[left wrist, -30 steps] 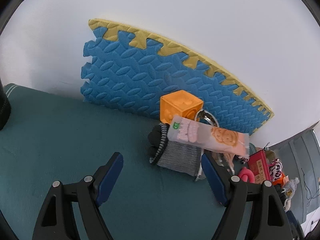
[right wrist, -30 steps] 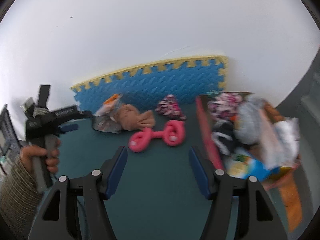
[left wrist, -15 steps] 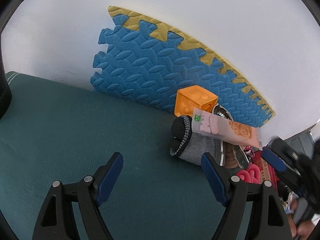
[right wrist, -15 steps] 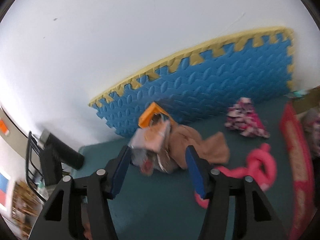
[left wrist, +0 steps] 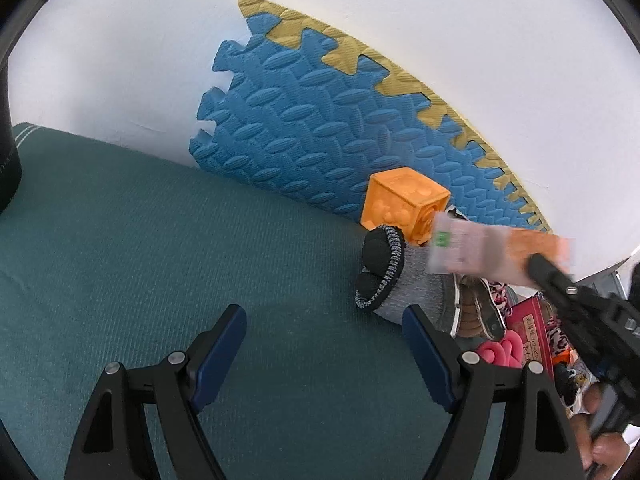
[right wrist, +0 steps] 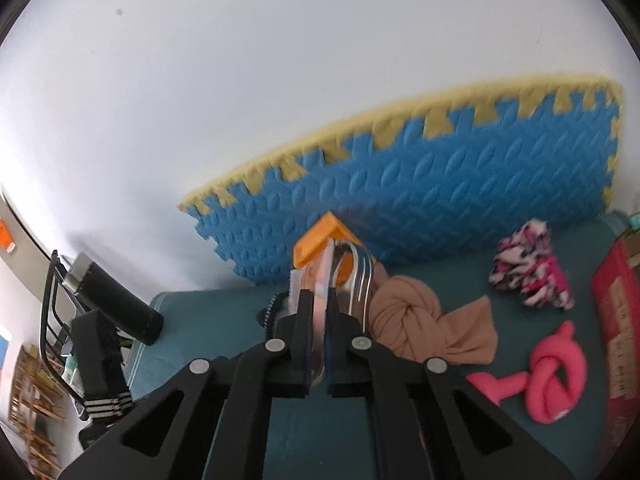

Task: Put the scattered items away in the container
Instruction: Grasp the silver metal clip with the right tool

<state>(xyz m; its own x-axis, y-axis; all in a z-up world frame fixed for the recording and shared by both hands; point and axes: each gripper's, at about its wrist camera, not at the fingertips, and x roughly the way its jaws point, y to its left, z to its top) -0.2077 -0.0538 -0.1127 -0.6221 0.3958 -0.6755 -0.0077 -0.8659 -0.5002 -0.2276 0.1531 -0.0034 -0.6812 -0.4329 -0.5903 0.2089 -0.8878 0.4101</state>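
Observation:
A pink and orange snack packet (left wrist: pixel 496 256) lies across a pile by the foam mat, blurred in the left wrist view. My right gripper (right wrist: pixel 318 300) is shut on the packet's (right wrist: pixel 320 276) end, its black fingers (left wrist: pixel 548 272) reaching in from the right. Under the packet sit an orange cube (left wrist: pixel 404 204), a grey sock with a black toe (left wrist: pixel 384 276) and a shiny metal utensil (right wrist: pixel 362 276). My left gripper (left wrist: pixel 324 340) hangs open over the bare green cloth, left of the sock, with nothing between its pads. The red container (right wrist: pixel 616 312) stands at the far right.
A blue and yellow foam mat (left wrist: pixel 320 136) leans on the white wall behind the pile. A tan knotted cloth (right wrist: pixel 420 320), a pink knotted toy (right wrist: pixel 556 372) and a pink patterned cloth (right wrist: pixel 528 268) lie toward the container. A black cylinder (right wrist: pixel 116 300) lies at the left.
My right gripper swung left from the container to the pile and closed on the snack packet. The left gripper stayed open and the pile shifted right in its view.

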